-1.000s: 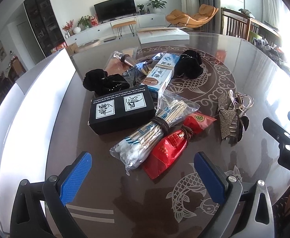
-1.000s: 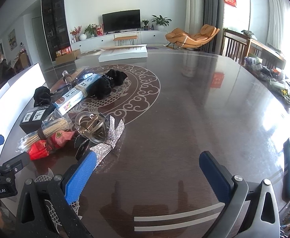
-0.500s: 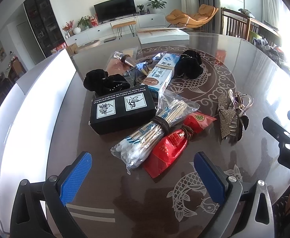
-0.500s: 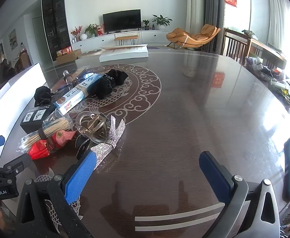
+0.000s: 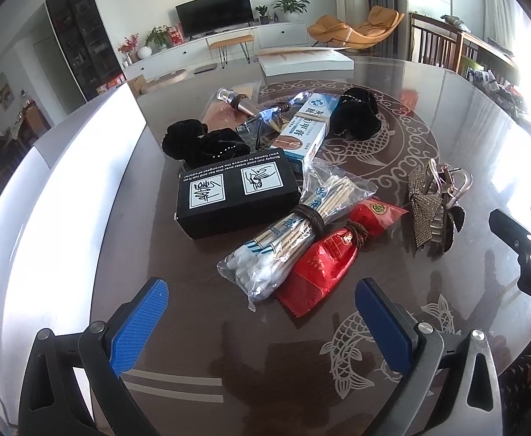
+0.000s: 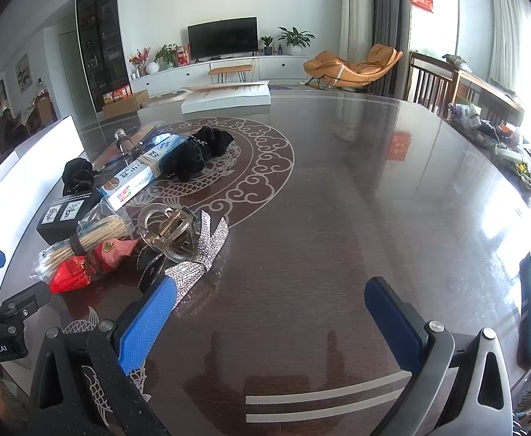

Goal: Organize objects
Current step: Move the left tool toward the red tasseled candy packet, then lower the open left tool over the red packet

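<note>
Dark glossy table [image 6: 356, 200], fish pattern; on it black box [image 5: 234, 196], cotton swabs [image 5: 287, 239], red packet [image 5: 323, 265], rhinestone clips [image 5: 432, 207].

A black rectangular cardboard box [image 5: 234, 198], a clear bag of cotton swabs [image 5: 287, 239] and a red foil packet [image 5: 332, 254] are lying side by side, touching.

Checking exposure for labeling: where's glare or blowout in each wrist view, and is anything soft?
Left wrist view: window at the right edge blown out, white panel on the left overexposed; cotton swab bag and black box sharp. Right wrist view: window glare streaks the table on the right, rhinestone bow clip sharp. Both: heavy fisheye bending, dark corner vignette.
</note>
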`<state>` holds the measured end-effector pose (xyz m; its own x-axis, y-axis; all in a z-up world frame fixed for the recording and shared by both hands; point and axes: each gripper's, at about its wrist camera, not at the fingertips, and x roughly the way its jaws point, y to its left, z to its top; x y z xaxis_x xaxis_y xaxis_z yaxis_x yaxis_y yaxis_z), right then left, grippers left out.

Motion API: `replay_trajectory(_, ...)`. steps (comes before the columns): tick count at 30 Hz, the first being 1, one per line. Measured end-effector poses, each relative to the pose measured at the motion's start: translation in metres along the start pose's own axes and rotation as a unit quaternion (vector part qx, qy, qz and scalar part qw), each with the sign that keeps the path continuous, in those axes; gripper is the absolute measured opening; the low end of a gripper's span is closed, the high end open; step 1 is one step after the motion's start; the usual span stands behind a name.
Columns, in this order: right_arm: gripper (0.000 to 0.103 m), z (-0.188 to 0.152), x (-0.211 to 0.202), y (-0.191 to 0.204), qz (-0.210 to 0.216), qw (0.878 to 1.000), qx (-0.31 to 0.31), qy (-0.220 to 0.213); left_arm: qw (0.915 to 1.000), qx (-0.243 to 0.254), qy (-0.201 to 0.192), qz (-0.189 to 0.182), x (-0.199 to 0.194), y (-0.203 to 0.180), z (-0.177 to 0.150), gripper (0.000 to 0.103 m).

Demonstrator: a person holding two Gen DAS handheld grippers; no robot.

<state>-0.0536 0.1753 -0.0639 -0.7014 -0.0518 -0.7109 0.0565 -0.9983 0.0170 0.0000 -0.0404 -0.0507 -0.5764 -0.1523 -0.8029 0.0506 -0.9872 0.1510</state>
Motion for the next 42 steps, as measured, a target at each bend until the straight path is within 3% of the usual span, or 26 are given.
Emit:
replay_trajectory(32,0.103,-0.004,0.0,-0.002,0.0,1.0,0.003,0.002,0.9997,0.015,0.012,0.015,-0.002,0.013,-0.011,0.103)
replay_trajectory(37,0.103,-0.002,0.002,-0.005,0.006,1.0,0.012,0.005,0.9994,-0.011,0.028,0.019,0.002,0.039,-0.023,0.103)
replay_trajectory(42,0.103,-0.004,0.005,0.001,0.003,1.0,-0.001,0.01,0.999,-0.037,0.026,0.003,0.007,0.048,-0.01,0.103)
